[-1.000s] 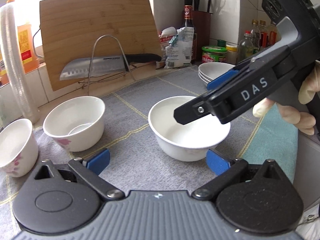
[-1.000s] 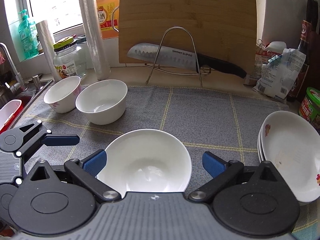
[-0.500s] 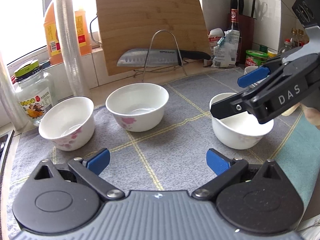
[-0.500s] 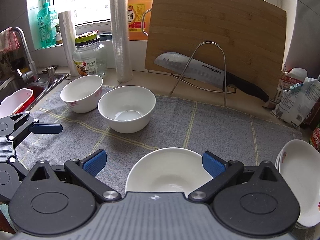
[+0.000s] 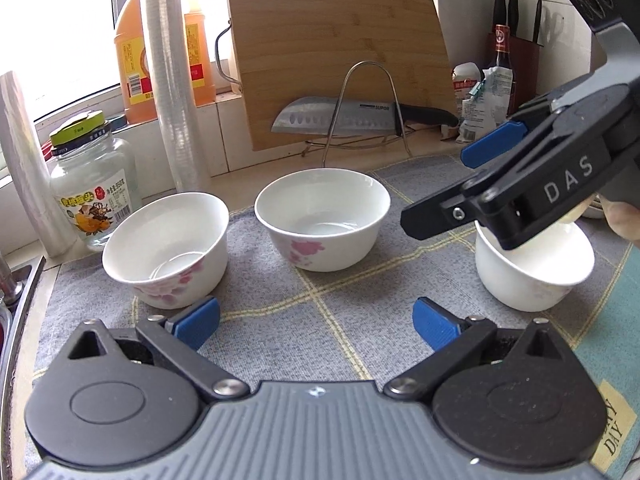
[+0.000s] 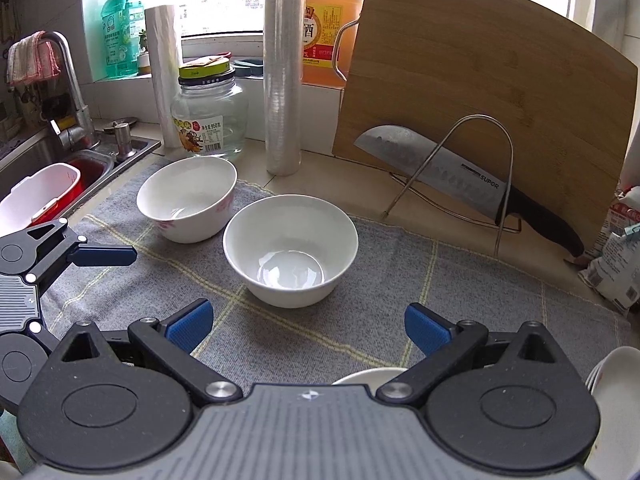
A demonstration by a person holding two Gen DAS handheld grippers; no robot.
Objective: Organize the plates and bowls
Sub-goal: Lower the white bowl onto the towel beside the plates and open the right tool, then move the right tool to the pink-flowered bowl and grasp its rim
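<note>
Three white bowls stand on a grey mat (image 5: 352, 344). A pink-flowered bowl (image 5: 166, 248) (image 6: 186, 198) is at the left, and a second flowered bowl (image 5: 322, 224) (image 6: 290, 248) sits in the middle. A plain bowl (image 5: 532, 276) is at the right. My left gripper (image 5: 316, 322) is open, low over the mat in front of the two flowered bowls. My right gripper (image 5: 444, 186) (image 6: 308, 328) is open and hovers over the plain bowl, whose rim (image 6: 368, 376) shows only under the gripper body. Stacked plates (image 6: 612, 400) lie at the far right.
A cutting board (image 6: 480, 92) and a knife (image 6: 436, 168) on a wire rack stand behind the mat. A glass jar (image 6: 208, 120), plastic-wrap rolls (image 6: 282, 80) and an oil jug line the back. The sink (image 6: 48, 176) lies left. A teal cloth (image 5: 612, 344) lies right.
Both grippers have swung left. The plain bowl has slid from the middle of both views to the right edge and under the right gripper. The two flowered bowls now sit centred.
</note>
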